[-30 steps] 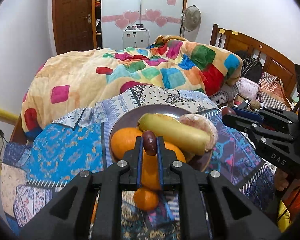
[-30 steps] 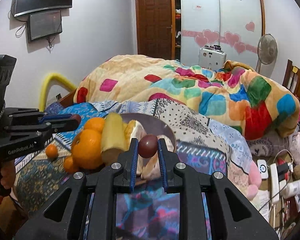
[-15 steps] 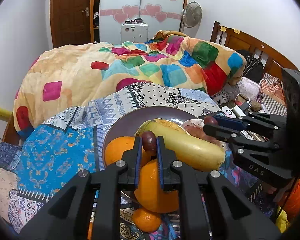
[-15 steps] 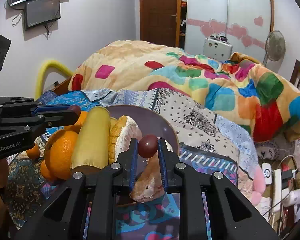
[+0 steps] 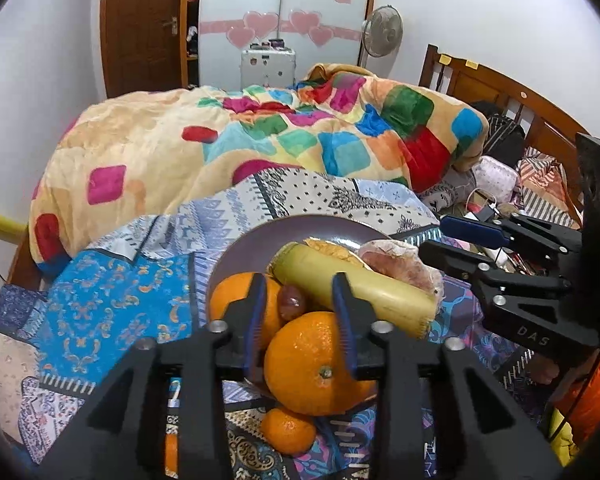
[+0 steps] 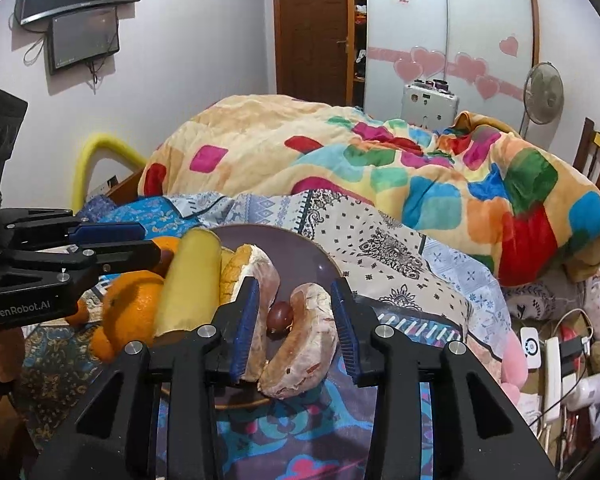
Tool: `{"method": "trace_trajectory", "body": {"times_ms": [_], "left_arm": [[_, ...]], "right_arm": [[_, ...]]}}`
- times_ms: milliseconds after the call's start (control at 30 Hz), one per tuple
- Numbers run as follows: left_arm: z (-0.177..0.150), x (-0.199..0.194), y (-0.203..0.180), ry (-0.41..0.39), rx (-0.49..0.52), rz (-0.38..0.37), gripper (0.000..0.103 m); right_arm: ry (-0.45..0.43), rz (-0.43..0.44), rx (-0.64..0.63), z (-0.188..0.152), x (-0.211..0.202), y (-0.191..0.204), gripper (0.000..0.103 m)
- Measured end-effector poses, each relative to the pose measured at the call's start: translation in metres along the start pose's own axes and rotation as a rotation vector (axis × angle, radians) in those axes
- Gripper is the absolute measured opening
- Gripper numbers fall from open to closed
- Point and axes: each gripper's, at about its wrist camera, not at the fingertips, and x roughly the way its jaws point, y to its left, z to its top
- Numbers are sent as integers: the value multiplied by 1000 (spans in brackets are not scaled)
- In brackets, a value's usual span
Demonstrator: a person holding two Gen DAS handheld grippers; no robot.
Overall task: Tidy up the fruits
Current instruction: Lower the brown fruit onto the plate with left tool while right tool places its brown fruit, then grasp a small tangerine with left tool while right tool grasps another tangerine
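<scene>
Left gripper [image 5: 298, 312] has just been opening its jaws, and the little dark grape [image 5: 291, 306] sits loose between them on the purple plate [image 5: 256, 240], wedged among two oranges [image 5: 314, 360] and the yellow banana-like fruit [image 5: 352, 284]. Right gripper [image 6: 296, 316] has been spreading too; its grape [image 6: 280, 314] lies on the plate between two pomelo wedges [image 6: 308, 344], touching neither pad. One small orange [image 5: 287, 430] sits off the plate on the patterned cloth [image 5: 112, 292].
</scene>
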Motion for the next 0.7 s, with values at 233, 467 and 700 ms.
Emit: {"method": "trace_trajectory", "body": {"times_ms": [233,467,700], "left_arm": [[-3,-39,3,-48,-1,45,50],[-29,-79,17,-65,-7,108,59],[-66,-89,36,-22,-34,146,63]], "right_arm": [[-43,17,-4,1,-29,15,34],[-45,63,-12,-7,-46,39,34],[-2,127,-13,-24,-38,70,34]]}}
